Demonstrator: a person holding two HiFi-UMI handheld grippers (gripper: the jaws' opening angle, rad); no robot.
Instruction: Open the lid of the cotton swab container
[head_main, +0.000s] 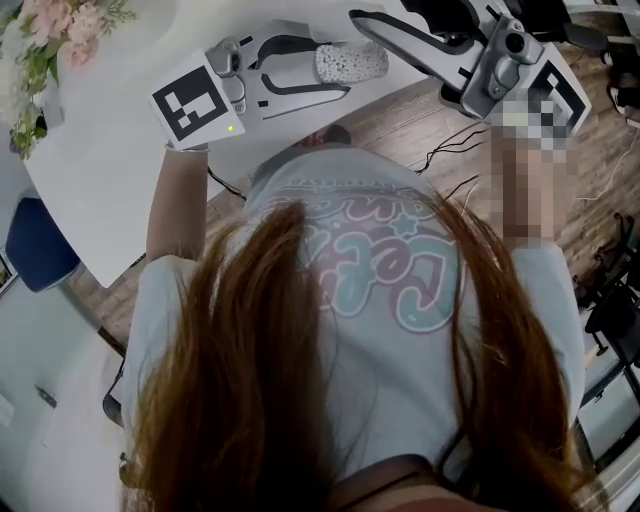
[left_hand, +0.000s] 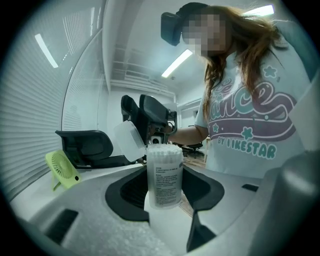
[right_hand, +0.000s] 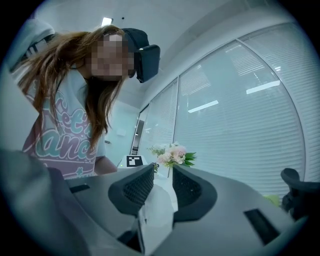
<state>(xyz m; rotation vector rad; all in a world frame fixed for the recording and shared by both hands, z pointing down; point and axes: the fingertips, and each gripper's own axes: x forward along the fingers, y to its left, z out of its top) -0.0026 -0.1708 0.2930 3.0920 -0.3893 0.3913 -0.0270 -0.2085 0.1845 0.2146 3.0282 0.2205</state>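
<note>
Plainly, the lid (left_hand: 129, 141) of the cotton swab container (left_hand: 164, 175) is already open. It is tipped back from the rim and hangs off the top at one side, and the packed white swab tips show in the mouth.

The container stands upright between the jaws of the left claw (head_main: 325, 70), whose dark pads are clamped on its clear wall from both sides, with the printed label facing that claw's camera. In the head view this claw reaches out over the bench (head_main: 120, 170), and the container sits near the bench edge closest to the person. No view shows whether its base rests on the bench or hangs just above it.

The right claw (right_hand: 163, 172) comes in from the opposite side, pointing about level, with its tips close to the container's top. Its jaws stand a little apart. The pale lid lies in the gap between them, low against one pad, and neither pad visibly presses on it.

A bunch of pink flowers (right_hand: 172, 155) stands toward the bench's far left end, well apart from both claws. A small green fan (left_hand: 62, 170) stands on the bench, with a black office chair (left_hand: 85, 145) behind it.
</note>
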